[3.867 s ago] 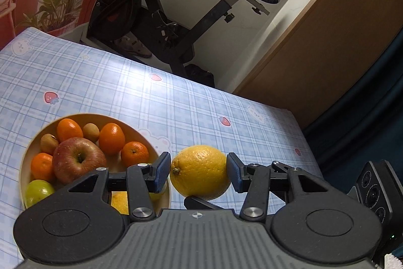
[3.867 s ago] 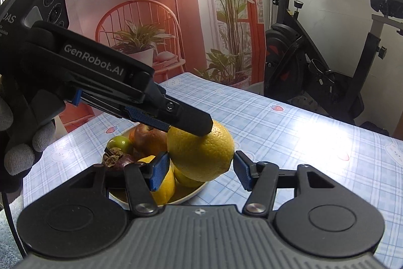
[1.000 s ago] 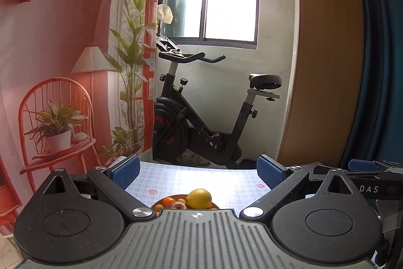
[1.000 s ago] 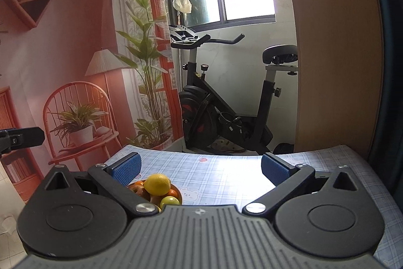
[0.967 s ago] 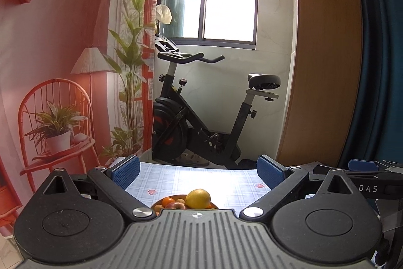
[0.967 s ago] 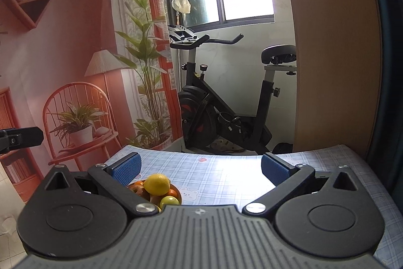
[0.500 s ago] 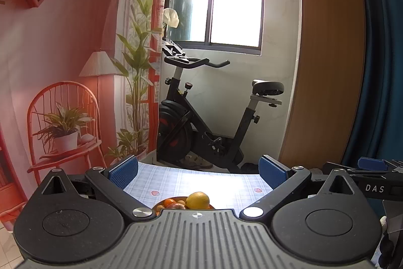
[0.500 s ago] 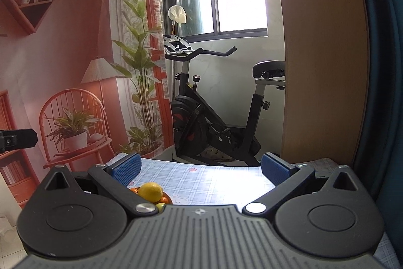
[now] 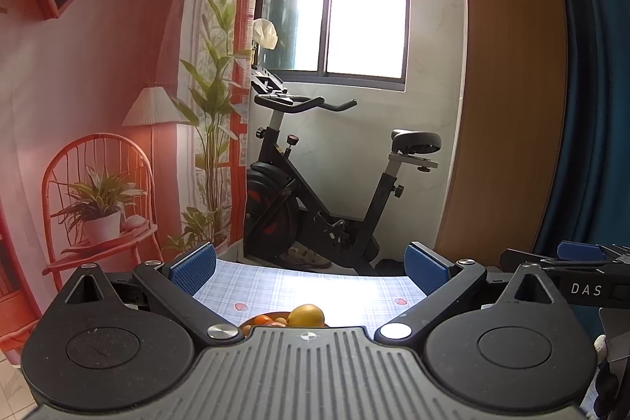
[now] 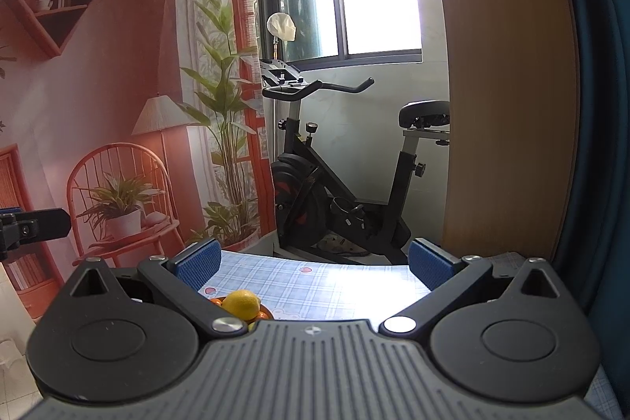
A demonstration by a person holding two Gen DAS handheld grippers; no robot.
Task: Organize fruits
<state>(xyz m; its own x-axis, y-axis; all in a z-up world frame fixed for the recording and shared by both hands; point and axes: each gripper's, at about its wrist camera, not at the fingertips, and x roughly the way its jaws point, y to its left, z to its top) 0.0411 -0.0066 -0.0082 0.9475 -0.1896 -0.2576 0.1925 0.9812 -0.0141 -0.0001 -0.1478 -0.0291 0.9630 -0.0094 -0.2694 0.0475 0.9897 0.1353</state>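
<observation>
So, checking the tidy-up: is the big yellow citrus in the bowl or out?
In: the yellow citrus sits atop the other fruit in the bowl, both grippers' jaws open and empty.

surface: table (image 10: 315, 282), checked cloth | on it: fruit bowl (image 10: 266, 309), rim mostly hidden

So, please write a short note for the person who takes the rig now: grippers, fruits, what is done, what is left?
Left gripper: open, empty, held back from the table.
Right gripper: open, empty, also held back.
Fruits: lemon sits on top of the pile in the bowl, with oranges beside it.
Done: the visible fruits are in the bowl.
Left: probably nothing, but the gripper bodies hide the near table; check there for stray fruits.
</observation>
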